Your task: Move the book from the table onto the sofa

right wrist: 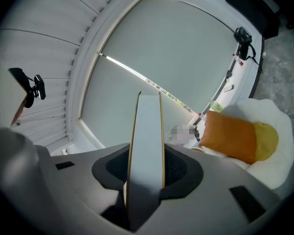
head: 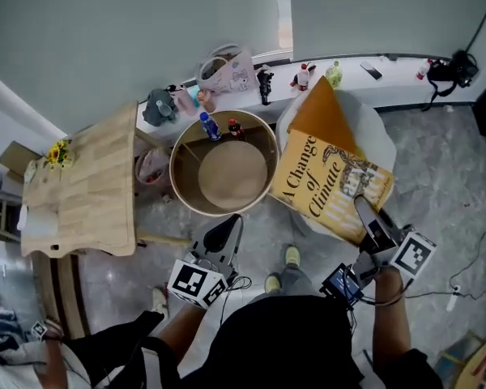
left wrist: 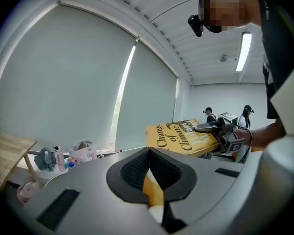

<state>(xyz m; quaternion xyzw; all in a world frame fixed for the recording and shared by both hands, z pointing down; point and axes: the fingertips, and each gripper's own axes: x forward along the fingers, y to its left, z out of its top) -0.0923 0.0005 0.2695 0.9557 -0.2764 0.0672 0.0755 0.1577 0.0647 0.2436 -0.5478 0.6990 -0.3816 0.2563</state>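
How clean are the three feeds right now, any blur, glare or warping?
Head view: sharp, evenly lit, book title readable. Left gripper view: heavy fisheye, dark corners, ceiling lamp blown out white. Right gripper view: same warping; the book's page edge sits close and featureless.

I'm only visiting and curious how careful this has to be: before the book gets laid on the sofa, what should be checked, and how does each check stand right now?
1. Grip on the book: ok. The right gripper has its jaws clamped on the book's edge.
2. Book off the round table: ok. It hangs beside the table, over the white sofa.
3. Left gripper out of the way: ok. Its jaws are together, and it is well apart from the book.
4. Landing spot free: cannot tell. The book hides the seat below it, and an orange cushion lies at the back.
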